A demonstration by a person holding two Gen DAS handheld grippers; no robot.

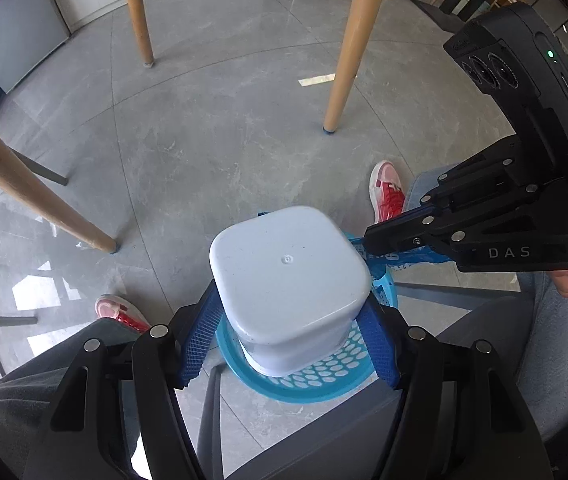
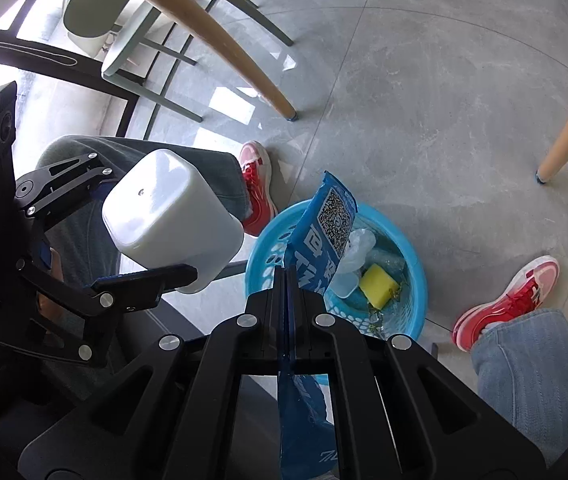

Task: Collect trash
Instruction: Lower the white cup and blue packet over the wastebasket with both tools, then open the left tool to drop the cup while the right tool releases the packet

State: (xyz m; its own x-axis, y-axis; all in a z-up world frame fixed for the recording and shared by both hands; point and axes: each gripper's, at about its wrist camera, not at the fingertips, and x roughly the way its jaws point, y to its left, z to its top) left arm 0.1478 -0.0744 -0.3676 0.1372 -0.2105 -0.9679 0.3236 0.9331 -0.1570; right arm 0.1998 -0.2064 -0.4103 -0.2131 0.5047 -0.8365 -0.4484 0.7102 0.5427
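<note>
Blue perforated basket (image 2: 412, 264) sits on open grey tile; our left gripper (image 1: 288, 336) clamps a smooth white tub (image 1: 288, 276), right gripper (image 2: 286, 276) pinches a crinkly blue wrapper (image 2: 324, 228).

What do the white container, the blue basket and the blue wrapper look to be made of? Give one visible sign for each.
White container: likely glossy moulded plastic; shiny highlights and a moulding dot.
Blue basket: plastic; a smooth rim and evenly perforated walls.
Blue wrapper: thin printed film, probably plastic; it creases.
</note>
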